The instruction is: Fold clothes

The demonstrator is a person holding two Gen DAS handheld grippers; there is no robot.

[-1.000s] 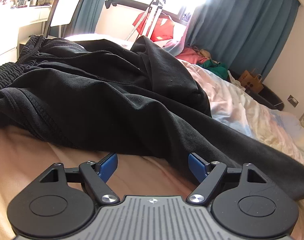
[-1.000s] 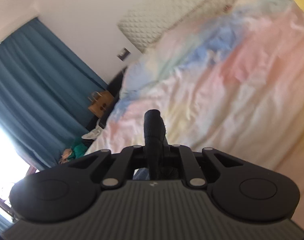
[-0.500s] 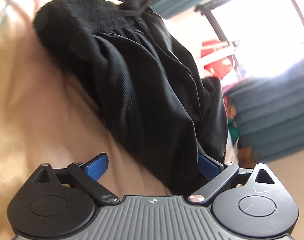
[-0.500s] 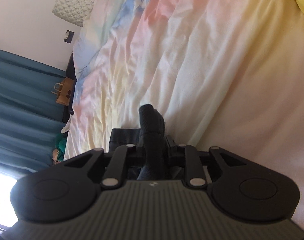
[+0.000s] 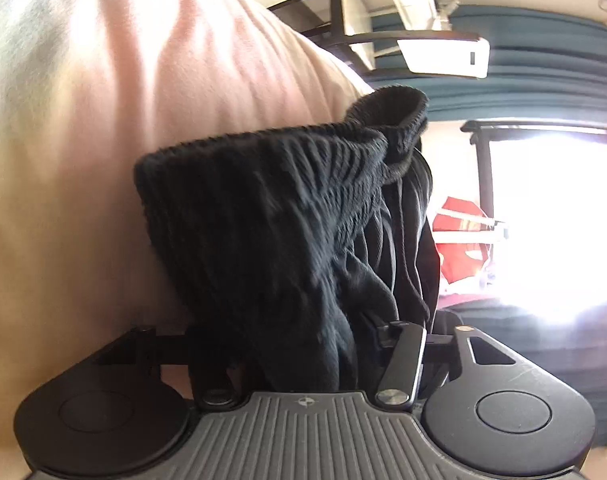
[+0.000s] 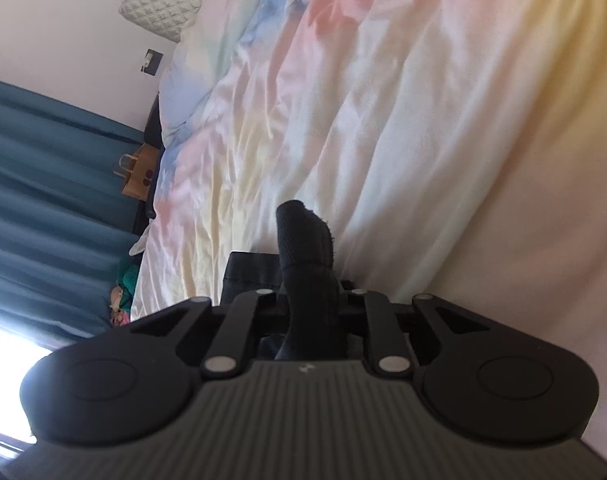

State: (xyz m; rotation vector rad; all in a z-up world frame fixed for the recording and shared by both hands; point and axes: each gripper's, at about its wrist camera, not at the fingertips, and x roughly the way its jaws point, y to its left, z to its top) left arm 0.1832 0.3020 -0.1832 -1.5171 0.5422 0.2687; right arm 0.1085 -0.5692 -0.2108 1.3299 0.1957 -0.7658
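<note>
Since a second ago the left gripper [image 5: 303, 344] has swung from an open hover in front of the spread-out black trousers [image 5: 287, 232] to a closed grip on them: its linkage arms are now drawn in and the ribbed waistband end bunches up right between the fingers, which the cloth itself hides. The right gripper [image 6: 309, 300] looks as it did then, fingers drawn tight together on a narrow tongue of the same black fabric, which pokes out just past them.

Nearest the left camera, the gathered cloth fills the middle of the view, the elastic waistband [image 5: 387, 128] curling over at its far edge, with the peach bedsheet [image 5: 103, 120] behind it. Near the right camera, a further dark fold lies just beyond the fingers on the pastel duvet [image 6: 343, 120]; farther off are a quilted pillow [image 6: 163, 0] and blue curtains [image 6: 43, 160].

I judge the fabric soft, limp and fairly heavy for its kind: it will sag between the two holds and will not keep a crease unless laid flat. The ribbed waistband is thick and grippy, a sound place to hold; the thin pinch on the right seems likelier to slip.
</note>
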